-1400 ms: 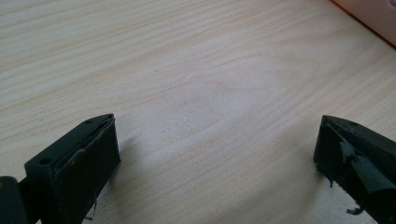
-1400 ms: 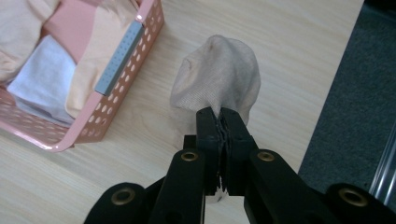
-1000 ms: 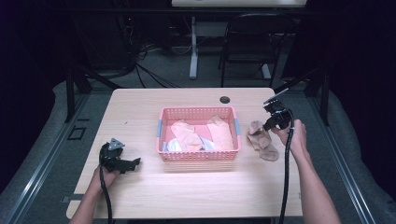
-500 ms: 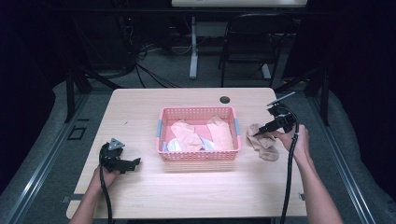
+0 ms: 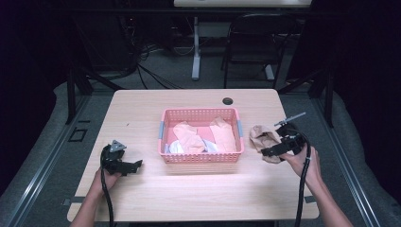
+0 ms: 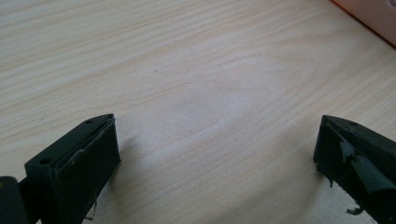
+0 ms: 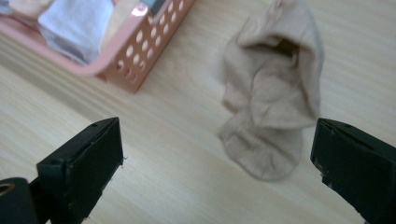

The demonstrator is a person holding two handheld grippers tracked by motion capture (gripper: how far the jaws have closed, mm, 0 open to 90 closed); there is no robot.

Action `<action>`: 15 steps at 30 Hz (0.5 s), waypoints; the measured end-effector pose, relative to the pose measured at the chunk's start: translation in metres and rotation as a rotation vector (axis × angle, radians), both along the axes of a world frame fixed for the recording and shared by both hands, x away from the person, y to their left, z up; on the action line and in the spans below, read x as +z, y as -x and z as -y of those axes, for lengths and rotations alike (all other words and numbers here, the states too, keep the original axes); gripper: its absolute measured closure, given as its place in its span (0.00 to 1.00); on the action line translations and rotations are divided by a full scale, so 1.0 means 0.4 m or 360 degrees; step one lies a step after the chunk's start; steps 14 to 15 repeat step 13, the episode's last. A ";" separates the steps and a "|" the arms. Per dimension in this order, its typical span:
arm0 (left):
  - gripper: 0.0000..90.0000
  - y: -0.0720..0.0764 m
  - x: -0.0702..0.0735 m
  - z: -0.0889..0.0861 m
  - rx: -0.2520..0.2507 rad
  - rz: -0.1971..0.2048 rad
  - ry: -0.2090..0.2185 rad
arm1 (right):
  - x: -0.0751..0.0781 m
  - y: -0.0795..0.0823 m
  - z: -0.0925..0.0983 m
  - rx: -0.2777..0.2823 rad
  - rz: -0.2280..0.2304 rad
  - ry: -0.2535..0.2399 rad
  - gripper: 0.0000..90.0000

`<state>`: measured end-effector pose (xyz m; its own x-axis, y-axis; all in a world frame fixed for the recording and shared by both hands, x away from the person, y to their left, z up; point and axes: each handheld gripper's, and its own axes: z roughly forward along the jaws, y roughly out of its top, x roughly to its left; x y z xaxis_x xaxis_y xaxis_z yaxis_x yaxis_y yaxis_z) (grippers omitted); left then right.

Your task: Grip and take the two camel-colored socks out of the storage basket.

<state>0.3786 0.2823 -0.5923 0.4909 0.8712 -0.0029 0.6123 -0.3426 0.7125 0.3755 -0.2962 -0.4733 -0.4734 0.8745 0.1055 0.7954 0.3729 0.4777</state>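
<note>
One beige sock [image 7: 273, 100] lies beside pink basket [image 7: 140, 60].

Beige sock [image 7: 273, 102] released, right tool [image 5: 273, 150] apparently clear

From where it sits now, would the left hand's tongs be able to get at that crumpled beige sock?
Probably not directly. The sock lies right of the pink basket, which stands between it and the left tongs. The open right tongs are right beside it.

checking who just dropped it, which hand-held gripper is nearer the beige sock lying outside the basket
Right. The right hand-held gripper sits open just beside the beige sock, not touching it. The left hand-held gripper rests beyond the pink basket.
</note>
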 end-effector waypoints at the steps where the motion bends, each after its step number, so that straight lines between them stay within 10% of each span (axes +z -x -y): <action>1: 0.00 0.000 0.000 0.000 0.0001 0.0000 0.0001 | -0.015 0.008 0.003 0.0010 -0.0020 0.0017 0.02; 15: 0.00 -0.001 0.000 0.000 -0.0004 -0.0003 0.0000 | -0.143 0.047 0.059 0.0031 -0.0214 0.0139 0.03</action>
